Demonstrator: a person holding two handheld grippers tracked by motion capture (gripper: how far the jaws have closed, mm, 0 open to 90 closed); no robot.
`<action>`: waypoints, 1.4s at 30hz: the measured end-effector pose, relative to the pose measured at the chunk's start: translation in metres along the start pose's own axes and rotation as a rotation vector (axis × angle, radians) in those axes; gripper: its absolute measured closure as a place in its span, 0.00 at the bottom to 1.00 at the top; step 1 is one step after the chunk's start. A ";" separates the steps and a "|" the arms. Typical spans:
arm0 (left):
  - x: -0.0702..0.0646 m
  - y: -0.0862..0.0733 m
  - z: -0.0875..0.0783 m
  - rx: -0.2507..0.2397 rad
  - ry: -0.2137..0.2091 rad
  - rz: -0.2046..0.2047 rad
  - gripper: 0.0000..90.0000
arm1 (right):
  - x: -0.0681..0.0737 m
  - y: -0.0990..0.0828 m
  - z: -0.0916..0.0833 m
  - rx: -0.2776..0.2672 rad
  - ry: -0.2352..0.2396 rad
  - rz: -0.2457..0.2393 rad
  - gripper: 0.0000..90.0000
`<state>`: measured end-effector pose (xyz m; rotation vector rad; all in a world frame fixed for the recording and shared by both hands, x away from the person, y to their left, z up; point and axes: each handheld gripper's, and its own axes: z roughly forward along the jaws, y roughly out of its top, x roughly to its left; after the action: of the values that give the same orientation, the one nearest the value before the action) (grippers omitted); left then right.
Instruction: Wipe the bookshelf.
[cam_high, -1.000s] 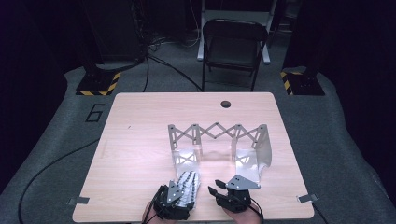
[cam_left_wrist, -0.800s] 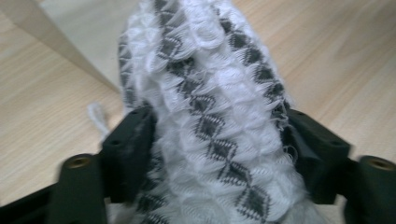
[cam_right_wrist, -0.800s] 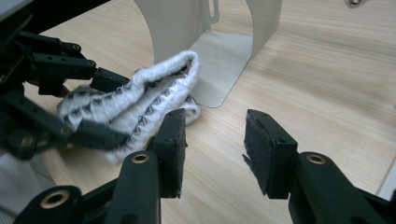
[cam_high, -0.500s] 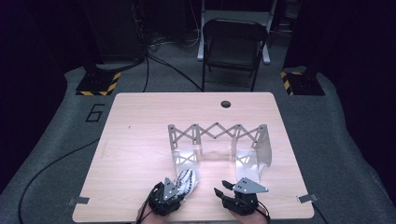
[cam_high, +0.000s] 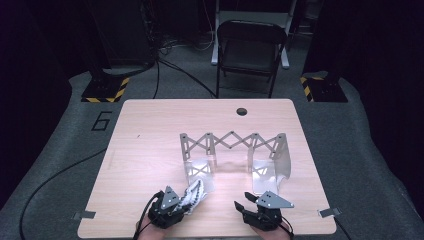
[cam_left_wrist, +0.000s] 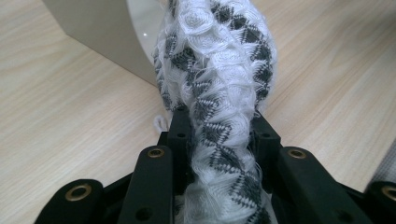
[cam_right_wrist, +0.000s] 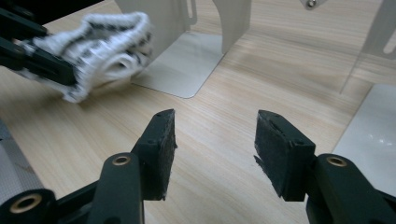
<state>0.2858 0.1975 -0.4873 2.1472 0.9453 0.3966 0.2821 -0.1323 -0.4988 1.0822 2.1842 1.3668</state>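
Right gripper (cam_right_wrist: 215, 140) jaws apart, nothing between them, just bare table (cam_right_wrist: 224, 107).

Jaws have just been opening. Upper left: the other gripper (cam_right_wrist: 32, 56) clamps a black-and-white knitted cloth (cam_right_wrist: 105, 44), slightly blurred, just above the wood. Behind it, a metal rack's flat foot plate (cam_right_wrist: 187, 63) lies on the table; a second plate (cam_right_wrist: 373, 126) sits at right edge.

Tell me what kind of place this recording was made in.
Likely a lab or studio set up for recording, not a home. The wooden table stands on grey floor matting marked with a 6, hazard-striped stand bases flank it, and a folding chair and loose cables sit in the dark background.
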 end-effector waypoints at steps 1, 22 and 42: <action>0.001 0.000 -0.003 -0.008 -0.006 -0.005 0.76 | -0.001 -0.001 0.000 -0.003 -0.004 0.008 0.53; 0.067 0.055 -0.077 -0.193 0.185 -0.029 0.76 | 0.000 -0.002 0.001 -0.017 -0.002 0.014 0.48; 0.064 0.030 0.022 -0.053 0.098 -0.106 0.76 | 0.006 -0.006 0.004 0.007 -0.008 0.041 0.48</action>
<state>0.3561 0.2200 -0.4810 2.0349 1.0870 0.4725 0.2784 -0.1273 -0.5050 1.1388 2.1738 1.3711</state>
